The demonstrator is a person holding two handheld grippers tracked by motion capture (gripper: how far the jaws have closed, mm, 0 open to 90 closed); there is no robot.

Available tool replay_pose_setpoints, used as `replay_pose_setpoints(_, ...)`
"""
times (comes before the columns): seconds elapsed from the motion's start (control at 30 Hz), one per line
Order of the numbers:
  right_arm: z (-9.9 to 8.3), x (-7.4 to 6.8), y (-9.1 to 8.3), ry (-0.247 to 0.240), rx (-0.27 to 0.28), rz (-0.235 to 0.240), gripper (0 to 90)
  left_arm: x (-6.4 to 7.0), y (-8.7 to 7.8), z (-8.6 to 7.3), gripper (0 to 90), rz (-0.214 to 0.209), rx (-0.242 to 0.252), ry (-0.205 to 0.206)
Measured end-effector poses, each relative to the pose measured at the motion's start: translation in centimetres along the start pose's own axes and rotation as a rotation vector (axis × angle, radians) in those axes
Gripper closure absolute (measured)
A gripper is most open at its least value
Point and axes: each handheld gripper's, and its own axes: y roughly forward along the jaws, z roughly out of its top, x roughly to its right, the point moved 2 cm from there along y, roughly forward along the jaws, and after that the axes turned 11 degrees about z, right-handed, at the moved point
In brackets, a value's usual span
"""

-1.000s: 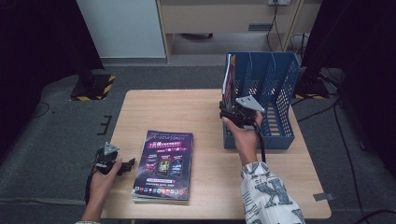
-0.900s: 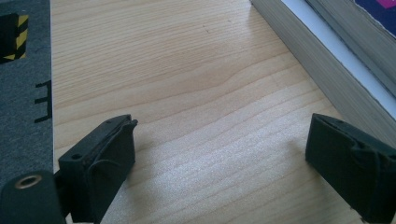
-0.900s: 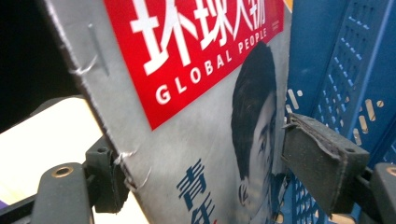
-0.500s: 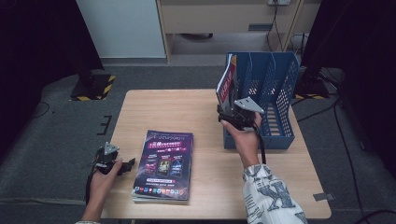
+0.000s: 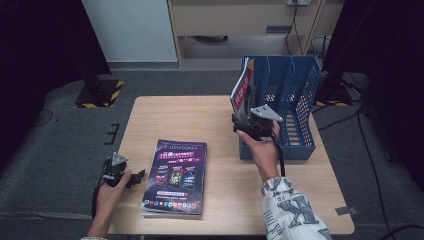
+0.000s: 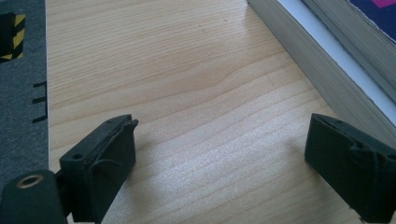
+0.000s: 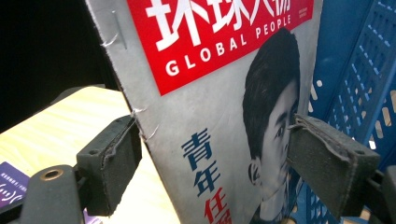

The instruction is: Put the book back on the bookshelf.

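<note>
A magazine with a red title block (image 5: 242, 94) stands at the left end of the blue file rack (image 5: 300, 105), tilted out to the left over the table. My right gripper (image 5: 240, 127) is open at its lower part. In the right gripper view the cover (image 7: 219, 116) fills the space behind the spread jaws, my right gripper (image 7: 215, 140) spans it, and its left jaw is at the worn spine edge. A stack of purple-covered magazines (image 5: 175, 175) lies flat near the front. My left gripper (image 5: 135, 177) rests open on the table just left of that stack (image 6: 317, 60), nothing between its fingers (image 6: 222, 144).
The wooden table (image 5: 175, 120) has bare room between the stack and the rack. The rack's perforated blue wall (image 7: 369, 70) is right behind the magazine. Grey floor and a black-yellow striped base (image 5: 100, 95) lie beyond the table's left edge.
The red-titled magazine has tipped from upright to leaning left out of the rack, with my right gripper shifting slightly left at its base. The left gripper has stayed put.
</note>
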Motion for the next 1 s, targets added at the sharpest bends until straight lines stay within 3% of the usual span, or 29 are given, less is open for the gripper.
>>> replay_pose_setpoints(0.27, -0.3, -0.8, -1.3, -0.021, -0.013, 0.058, 13.6, 0.1, -0.1, 0.1, 8.1, -0.003, -0.002, 0.01)
replay_pose_setpoints(0.47, -1.2, -2.2, -2.8, -0.049, -0.025, 0.124, 10.1, 0.3, -0.3, 0.2, 8.1, 0.001, 0.005, 0.014)
replay_pose_setpoints(0.63, -2.7, -3.3, -4.0, -0.058, -0.059, 0.134, 8.6, 0.4, -0.7, 0.3, 8.1, 0.006, 0.024, 0.013)
replay_pose_setpoints(0.8, -4.4, -4.7, -4.7, -0.041, -0.051, 0.195, 7.6, 0.5, -1.3, 0.2, 8.0, 0.006, 0.027, 0.004)
replay_pose_setpoints(0.87, -5.2, -5.2, -5.0, -0.041, -0.048, 0.186, 8.8, 0.6, -1.5, 0.2, 7.3, 0.004, 0.033, 0.0)
replay_pose_setpoints(1.0, -6.4, -6.3, -4.9, -0.061, -0.089, 0.212, 8.7, 0.6, -2.3, 0.1, 7.1, 0.005, 0.046, -0.012)
